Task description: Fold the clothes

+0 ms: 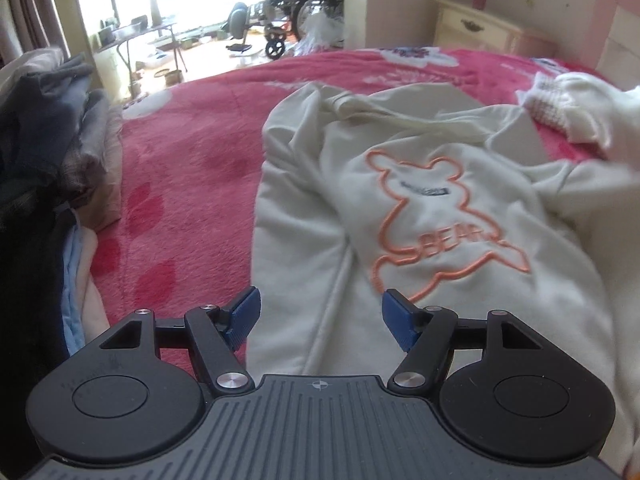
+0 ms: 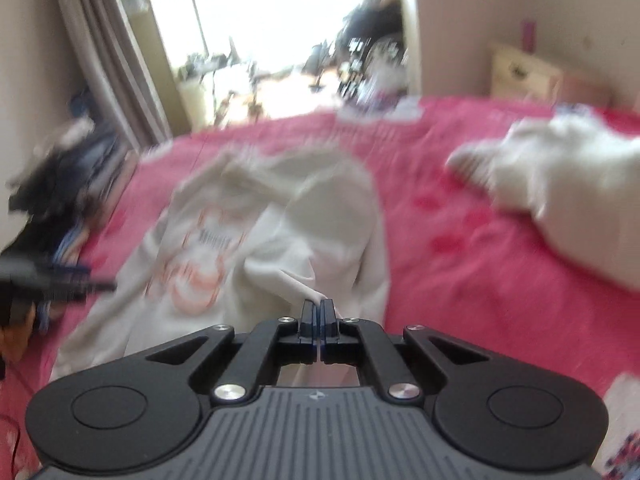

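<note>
A cream sweatshirt (image 1: 400, 208) with an orange bear outline and the word BEAR lies crumpled on the red blanket (image 1: 180, 160). My left gripper (image 1: 320, 312) hovers over its near left edge, blue pads wide apart, open with nothing pinched. In the blurred right wrist view, the sweatshirt (image 2: 280, 220) is bunched up and a fold of it rises to my right gripper (image 2: 319, 308). That gripper's jaws are pressed together on this fold of cream cloth.
A stack of dark and grey clothes (image 1: 52, 140) sits at the bed's left edge. A white fluffy garment (image 1: 580, 112) lies at the right, also the white garment (image 2: 560, 200). Beyond the bed stand a cream nightstand (image 1: 480, 28) and a wheelchair (image 1: 304, 4).
</note>
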`<state>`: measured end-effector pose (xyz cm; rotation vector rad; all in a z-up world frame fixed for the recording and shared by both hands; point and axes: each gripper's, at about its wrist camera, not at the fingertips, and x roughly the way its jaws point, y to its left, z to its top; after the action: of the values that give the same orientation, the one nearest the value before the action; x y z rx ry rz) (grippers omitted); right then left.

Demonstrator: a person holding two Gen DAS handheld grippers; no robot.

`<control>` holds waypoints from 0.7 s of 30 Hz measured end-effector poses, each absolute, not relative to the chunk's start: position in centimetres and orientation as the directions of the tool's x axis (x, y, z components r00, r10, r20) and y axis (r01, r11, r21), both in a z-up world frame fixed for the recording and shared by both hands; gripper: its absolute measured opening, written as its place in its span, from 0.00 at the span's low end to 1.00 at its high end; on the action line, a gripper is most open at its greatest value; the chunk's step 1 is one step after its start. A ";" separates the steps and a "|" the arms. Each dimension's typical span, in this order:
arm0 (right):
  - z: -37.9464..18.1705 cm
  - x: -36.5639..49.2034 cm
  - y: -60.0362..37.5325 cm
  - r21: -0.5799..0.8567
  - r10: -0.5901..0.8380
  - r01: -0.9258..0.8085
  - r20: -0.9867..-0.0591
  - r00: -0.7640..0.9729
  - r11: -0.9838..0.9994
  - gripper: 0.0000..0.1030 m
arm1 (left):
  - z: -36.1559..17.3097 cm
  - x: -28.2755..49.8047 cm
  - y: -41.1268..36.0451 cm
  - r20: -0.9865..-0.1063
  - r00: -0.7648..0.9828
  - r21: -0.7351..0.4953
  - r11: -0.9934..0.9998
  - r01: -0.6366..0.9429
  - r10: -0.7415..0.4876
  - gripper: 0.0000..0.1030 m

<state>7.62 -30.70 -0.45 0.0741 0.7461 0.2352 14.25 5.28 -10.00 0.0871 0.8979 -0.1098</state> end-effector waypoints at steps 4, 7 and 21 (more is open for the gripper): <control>2.7 10.1 -32.7 0.073 0.146 -0.127 -0.588 0.796 0.989 0.01 | -10.6 14.4 5.5 -0.791 0.610 0.040 0.991 0.129 -0.048 0.66; 5.4 13.4 -34.5 -0.004 0.057 -0.069 -0.523 0.850 0.998 0.01 | -10.9 14.4 5.5 -0.794 0.606 0.048 0.989 0.140 -0.047 0.66; 7.5 35.0 -40.1 -0.335 -0.343 0.204 -0.432 0.835 0.920 0.01 | -11.4 13.5 5.4 -0.828 0.555 0.051 0.976 0.210 -0.077 0.66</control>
<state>35.00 -40.12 7.50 -0.2832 0.5067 -0.2936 13.52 5.42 -11.44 0.1499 0.9685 -0.1700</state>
